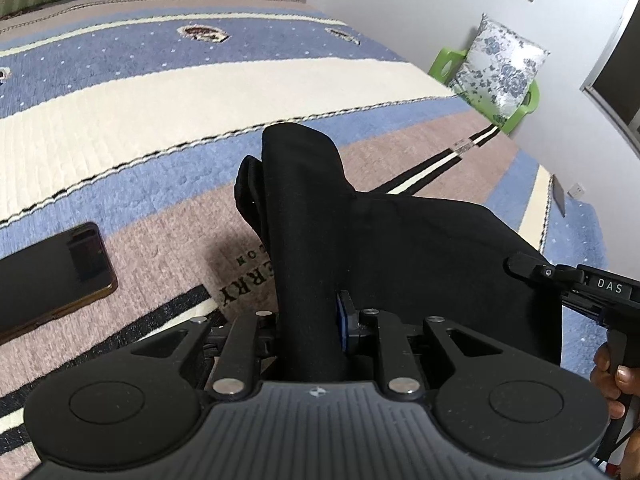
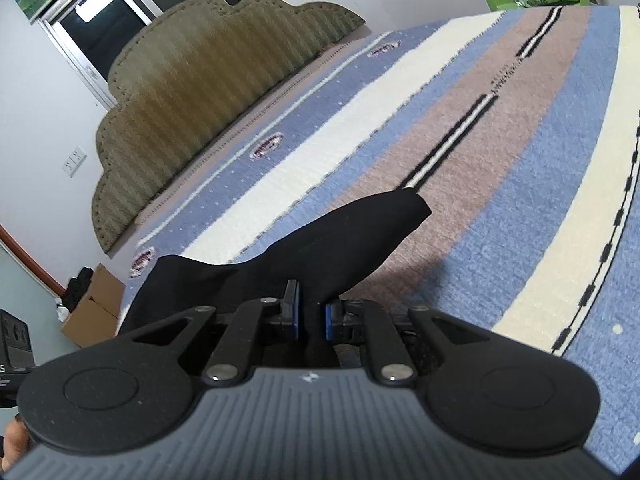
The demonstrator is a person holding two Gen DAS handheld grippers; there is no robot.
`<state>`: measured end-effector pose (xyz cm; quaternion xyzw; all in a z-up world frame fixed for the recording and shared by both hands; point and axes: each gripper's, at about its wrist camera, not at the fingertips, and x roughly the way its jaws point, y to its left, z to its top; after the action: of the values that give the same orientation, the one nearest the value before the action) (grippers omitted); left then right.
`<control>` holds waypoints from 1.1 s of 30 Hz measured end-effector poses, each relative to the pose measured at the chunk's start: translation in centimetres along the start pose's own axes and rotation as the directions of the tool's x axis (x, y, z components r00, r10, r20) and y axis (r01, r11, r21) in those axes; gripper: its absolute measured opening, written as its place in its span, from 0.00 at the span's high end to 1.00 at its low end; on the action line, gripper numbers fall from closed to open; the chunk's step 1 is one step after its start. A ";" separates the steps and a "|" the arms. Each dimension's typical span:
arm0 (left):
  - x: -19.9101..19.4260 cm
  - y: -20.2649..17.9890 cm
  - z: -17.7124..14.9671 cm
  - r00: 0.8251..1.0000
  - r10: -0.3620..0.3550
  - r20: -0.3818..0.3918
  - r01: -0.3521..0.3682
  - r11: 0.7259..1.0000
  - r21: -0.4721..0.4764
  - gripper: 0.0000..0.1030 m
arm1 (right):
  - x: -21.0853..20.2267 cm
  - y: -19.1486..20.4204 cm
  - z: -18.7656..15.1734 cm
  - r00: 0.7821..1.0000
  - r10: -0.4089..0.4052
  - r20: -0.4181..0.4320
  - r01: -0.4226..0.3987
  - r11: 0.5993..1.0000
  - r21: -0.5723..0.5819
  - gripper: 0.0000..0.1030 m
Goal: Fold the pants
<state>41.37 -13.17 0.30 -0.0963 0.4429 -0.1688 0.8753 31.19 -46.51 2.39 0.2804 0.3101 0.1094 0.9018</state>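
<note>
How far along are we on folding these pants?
Early to middle. Done: both grippers have a hold. In hand: the left gripper and right gripper are shut on the black pants, held bunched above the striped blanket. Left: lay them flat and make the folds; no neat fold shows yet.

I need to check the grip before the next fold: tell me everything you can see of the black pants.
The black pants are plain, matte, soft cloth, bunched and lifted off the striped bedspread. The left tool clamps a thick rolled fold that rises ahead of it; the right tool pinches another edge, with a pointed flap sticking forward. Cloth sags between them. No waistband, pockets or hems can be made out.
</note>
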 end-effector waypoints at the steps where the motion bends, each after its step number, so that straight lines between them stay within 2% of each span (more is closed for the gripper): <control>1: 0.3 0.1 -0.1 1.000 0.004 -0.005 -0.004 1.000 0.000 0.82 | 0.4 -0.1 -0.1 1.000 -0.008 -0.008 0.008 1.000 -0.004 0.88; 9: 1.8 0.8 -1.1 0.999 0.031 -0.034 -0.030 0.999 0.024 0.82 | 2.5 -1.0 -1.5 0.997 -0.048 -0.058 0.048 0.999 0.004 0.88; 27: 3.0 1.2 -1.9 0.997 0.066 -0.043 -0.064 0.997 0.054 0.80 | 3.9 -2.5 -2.7 0.994 -0.087 -0.067 0.088 0.996 0.020 0.88; 33: 3.2 0.9 -2.4 0.996 0.087 -0.029 -0.084 0.992 0.095 0.78 | 4.2 -3.1 -3.2 0.993 -0.093 -0.072 0.096 0.995 0.031 0.88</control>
<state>41.36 -13.63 -3.76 -0.0332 0.4526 -0.1533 0.8778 32.57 -46.07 -3.59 0.2767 0.3565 0.0711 0.8896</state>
